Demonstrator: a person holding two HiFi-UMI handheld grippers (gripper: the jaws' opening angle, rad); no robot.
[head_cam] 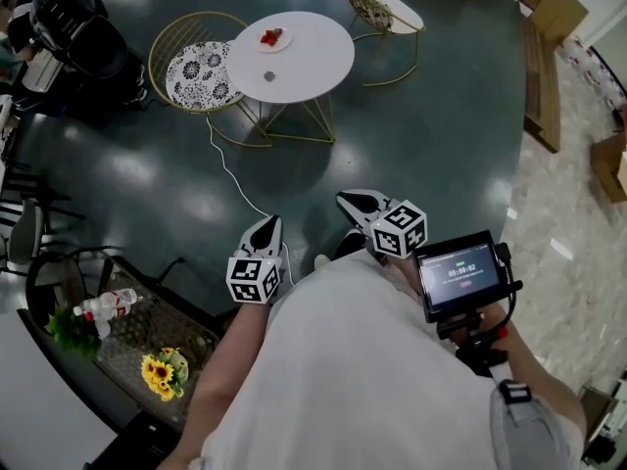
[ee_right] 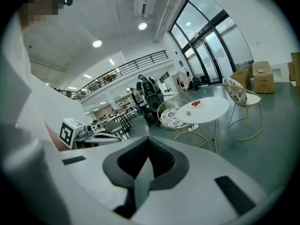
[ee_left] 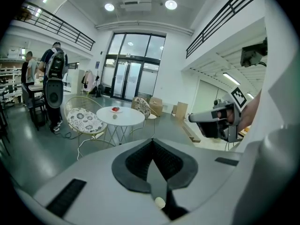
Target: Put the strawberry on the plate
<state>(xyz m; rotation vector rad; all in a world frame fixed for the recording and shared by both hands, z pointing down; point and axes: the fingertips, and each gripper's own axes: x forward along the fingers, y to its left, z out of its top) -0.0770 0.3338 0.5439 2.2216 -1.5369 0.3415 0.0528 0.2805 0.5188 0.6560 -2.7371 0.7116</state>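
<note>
Head view: the left gripper [head_cam: 265, 231] and right gripper [head_cam: 358, 204] are held close to the body, well apart from the round white counter [head_cam: 313, 67]. On that counter, towards its far edge, sits the plate [head_cam: 273, 40], and the red strawberry [head_cam: 271, 36] appears to lie on it already. A small grey thing [head_cam: 269, 74] that I cannot identify lies nearer the counter's middle. A white cable [head_cam: 230, 169] trails over the floor from the counter's foot towards the person, and a cushioned chair [head_cam: 201, 71] stands just beside the counter.

Left gripper view: the jaws are pressed together with nothing between them. The counter is far ahead, with red showing on the plate.

Right gripper view: these jaws are also closed and empty. The counter lies ahead and to the right.

The step in hand looks like the approach. Walk up to the counter's chair-free side and step clear of the cable. Once close, check whether the fruit truly rests on the plate. Part the jaws only after that
</note>
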